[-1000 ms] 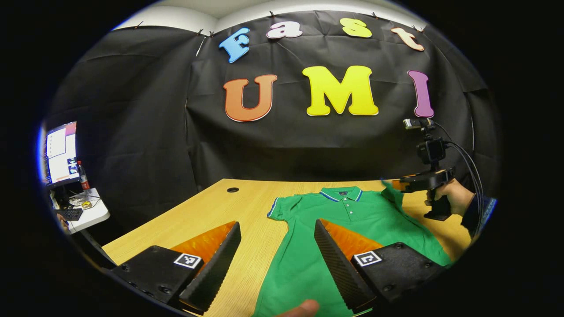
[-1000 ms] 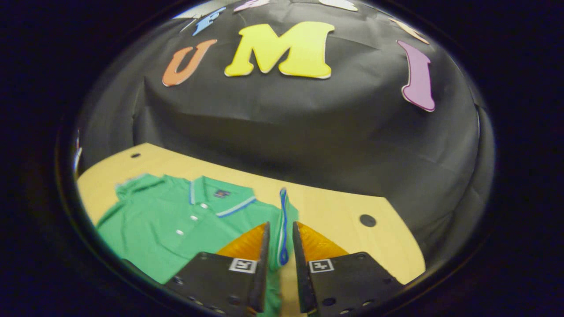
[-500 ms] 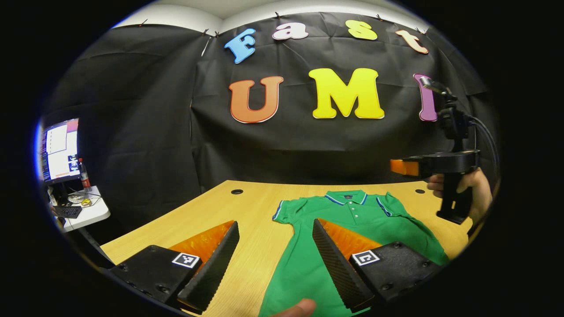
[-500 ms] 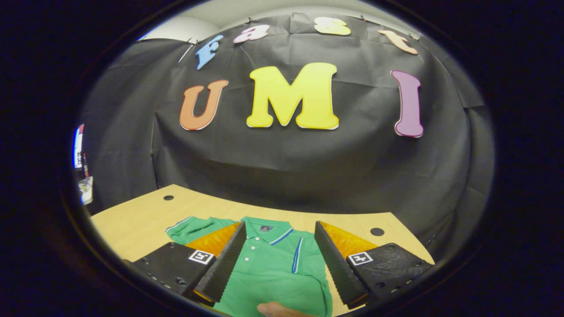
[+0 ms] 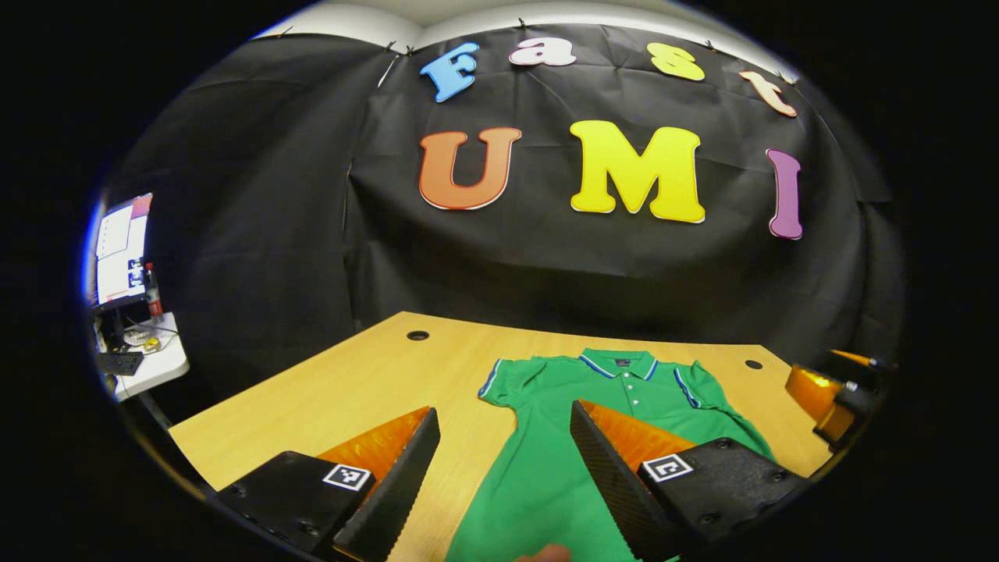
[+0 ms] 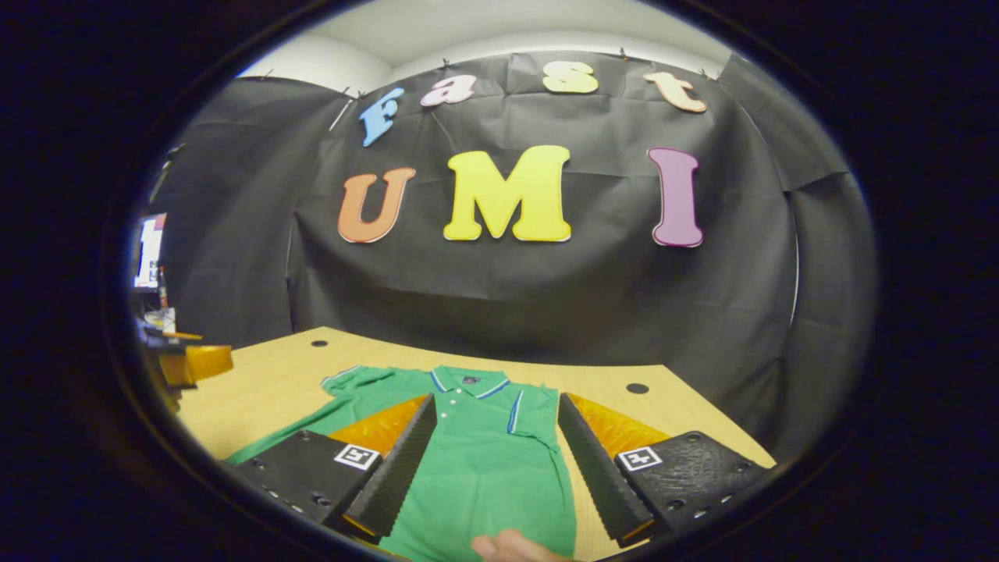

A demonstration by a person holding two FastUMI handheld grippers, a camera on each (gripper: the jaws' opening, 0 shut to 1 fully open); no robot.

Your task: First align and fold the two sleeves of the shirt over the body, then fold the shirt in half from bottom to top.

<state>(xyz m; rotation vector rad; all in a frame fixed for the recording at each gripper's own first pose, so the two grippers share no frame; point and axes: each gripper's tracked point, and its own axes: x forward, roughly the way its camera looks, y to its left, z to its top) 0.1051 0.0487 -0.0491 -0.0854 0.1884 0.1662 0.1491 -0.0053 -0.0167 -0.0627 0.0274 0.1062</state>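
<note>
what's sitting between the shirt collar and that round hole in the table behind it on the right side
Nothing. In the right gripper view, only bare table runs from the shirt collar to the round hole.

Bare table (image 5: 351,390) left of shirt (image 5: 624,390); wall behind.

Black cloth wall (image 5: 257,234), wooden table (image 5: 351,390), side desk (image 5: 148,371)

The surface (image 5: 367,382) was pale wood, with a round hole (image 5: 417,336) near its far left corner and another hole (image 5: 753,364) near the far right. A green shirt (image 5: 562,460) lay flat on it, collar (image 5: 620,363) toward the far edge. One sleeve (image 5: 503,382) spread out on the wood; the other sleeve (image 6: 527,410) lay folded over the body.
</note>
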